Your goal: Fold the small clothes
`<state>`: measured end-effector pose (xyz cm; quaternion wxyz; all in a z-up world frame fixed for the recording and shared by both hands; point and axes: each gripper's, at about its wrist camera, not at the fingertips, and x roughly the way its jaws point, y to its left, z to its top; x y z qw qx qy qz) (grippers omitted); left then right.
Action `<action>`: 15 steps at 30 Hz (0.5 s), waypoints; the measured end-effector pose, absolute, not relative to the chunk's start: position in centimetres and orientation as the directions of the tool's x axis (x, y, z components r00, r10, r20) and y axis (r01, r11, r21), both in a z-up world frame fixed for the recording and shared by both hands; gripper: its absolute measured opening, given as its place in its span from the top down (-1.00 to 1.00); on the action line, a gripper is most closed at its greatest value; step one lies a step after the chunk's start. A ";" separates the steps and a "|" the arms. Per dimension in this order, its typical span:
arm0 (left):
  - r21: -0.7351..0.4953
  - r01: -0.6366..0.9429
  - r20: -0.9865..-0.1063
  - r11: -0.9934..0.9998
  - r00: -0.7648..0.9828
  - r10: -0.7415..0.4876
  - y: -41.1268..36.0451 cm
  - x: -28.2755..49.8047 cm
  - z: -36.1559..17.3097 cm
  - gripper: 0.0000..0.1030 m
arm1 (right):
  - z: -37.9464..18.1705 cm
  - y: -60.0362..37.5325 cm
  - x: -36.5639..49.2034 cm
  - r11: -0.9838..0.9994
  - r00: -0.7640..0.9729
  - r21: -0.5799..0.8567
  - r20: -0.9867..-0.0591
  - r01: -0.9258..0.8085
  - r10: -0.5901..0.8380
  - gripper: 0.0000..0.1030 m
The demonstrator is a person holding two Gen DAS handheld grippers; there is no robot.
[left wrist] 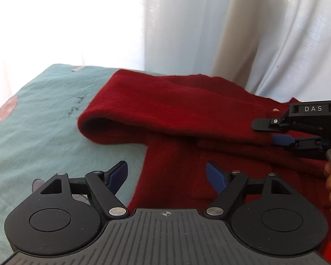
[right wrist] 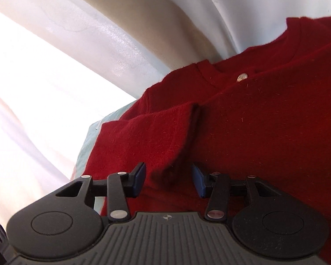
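Over the red sweater's (left wrist: 187, 114) folded sleeve edge, left gripper (left wrist: 166, 176) and right gripper (right wrist: 168, 182) hang spread apart.

Deep red garment (left wrist: 187, 110) on pale teal cloth (left wrist: 44, 114).

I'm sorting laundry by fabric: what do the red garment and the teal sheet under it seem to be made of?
Red garment: looks like a soft wool or fleece knit, matte, with a fuzzy nap and stray fibres visible. Teal sheet: seemingly thin woven cotton, matte, finely creased, with printed shapes and lettering.
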<state>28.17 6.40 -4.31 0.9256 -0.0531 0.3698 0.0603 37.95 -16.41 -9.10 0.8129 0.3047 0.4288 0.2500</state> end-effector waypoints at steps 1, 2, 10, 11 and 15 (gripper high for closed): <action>-0.061 -0.156 -0.693 0.986 0.717 0.071 6.6 28.2 -4.3 -0.62 | -9.4 -16.2 38.4 0.679 0.504 0.723 -0.541 -0.131 0.673 0.56; -0.068 -0.163 -0.696 0.984 0.715 0.070 6.8 28.1 -4.3 -0.62 | -9.7 -15.9 38.8 0.680 0.496 0.725 -0.553 -0.110 0.670 0.77; -0.033 -0.169 -0.674 0.985 0.732 0.103 7.6 30.0 -4.0 -0.60 | -3.0 -18.5 34.5 0.773 0.670 0.595 -0.484 -0.220 0.563 0.81; -0.020 -0.161 -0.674 0.987 0.731 0.105 7.7 30.7 -4.2 -0.59 | -2.1 -19.6 33.6 0.788 0.697 0.572 -0.469 -0.228 0.542 0.81; 0.015 -0.167 -0.707 0.986 0.695 0.129 7.9 33.0 -4.9 -0.36 | -1.5 -23.4 31.9 0.868 0.750 0.465 -0.509 -0.174 0.422 0.80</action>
